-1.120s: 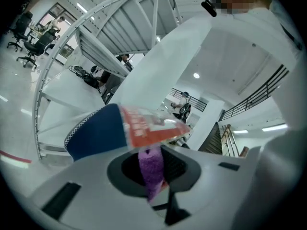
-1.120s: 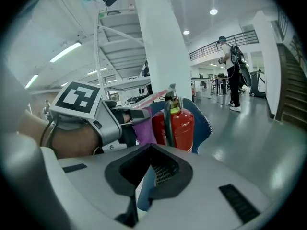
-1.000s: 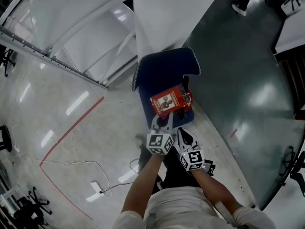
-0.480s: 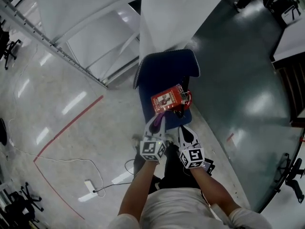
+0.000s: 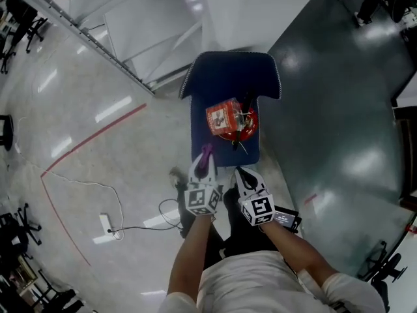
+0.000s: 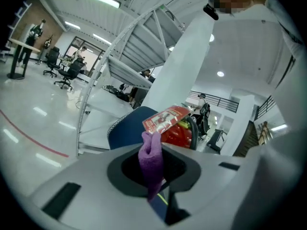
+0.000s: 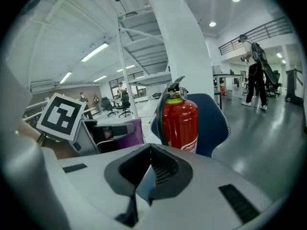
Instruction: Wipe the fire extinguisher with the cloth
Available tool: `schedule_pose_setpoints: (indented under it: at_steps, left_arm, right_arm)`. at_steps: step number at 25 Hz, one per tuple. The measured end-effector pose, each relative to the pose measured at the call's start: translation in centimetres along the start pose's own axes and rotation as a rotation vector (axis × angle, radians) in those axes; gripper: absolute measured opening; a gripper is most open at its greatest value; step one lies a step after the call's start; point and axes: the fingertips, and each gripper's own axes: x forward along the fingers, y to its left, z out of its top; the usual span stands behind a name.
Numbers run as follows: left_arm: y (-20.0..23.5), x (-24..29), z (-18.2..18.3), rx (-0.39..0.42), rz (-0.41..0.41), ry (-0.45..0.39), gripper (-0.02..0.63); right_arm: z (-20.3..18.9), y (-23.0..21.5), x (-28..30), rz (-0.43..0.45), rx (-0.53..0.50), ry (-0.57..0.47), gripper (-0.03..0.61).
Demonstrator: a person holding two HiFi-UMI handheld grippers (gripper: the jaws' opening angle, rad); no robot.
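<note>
Red fire extinguisher [image 5: 241, 128] stands upright on blue chair [image 5: 225, 77].

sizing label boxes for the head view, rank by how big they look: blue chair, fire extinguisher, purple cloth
1. blue chair, clearly the largest.
2. fire extinguisher, on the chair's seat and seen from above.
3. purple cloth, only a small tuft showing; it is nearer the camera yet looks smallest.

A blue chair [image 5: 228, 77] stands where pale tile [image 5: 85, 70] meets dark grey flooring [image 5: 339, 109]. A red line [image 5: 98, 132] crosses the tile; a white adapter [image 5: 105, 224] with cables lies nearby.
</note>
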Motion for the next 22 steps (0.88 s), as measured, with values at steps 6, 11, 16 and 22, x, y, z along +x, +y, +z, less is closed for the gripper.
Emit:
schedule_pose_setpoints:
  at_steps: [6,11,16,22]
  left_arm:
    - [0.8,0.2,-3.3,-0.024,0.096,0.018,0.051]
    - [2.8,3.3,-7.2,-0.037,0.097,0.038,0.051]
    - [5.7,6.4,-12.1,-0.052,0.101,0.083,0.051]
    - [6.7,9.0,-14.6,-0.065,0.082,0.097,0.051]
  right_arm:
    - [-1.9,-1.8,-1.4,0.030,0.031,0.041,0.012]
    - [-4.3,-1.2,-0.3,0.065,-0.002,0.079,0.012]
    - [-6.8,-1.5,2.1,0.057,0.032,0.098,0.012]
    - [-8.7,-2.3,5.6,0.062,0.053,0.121,0.012]
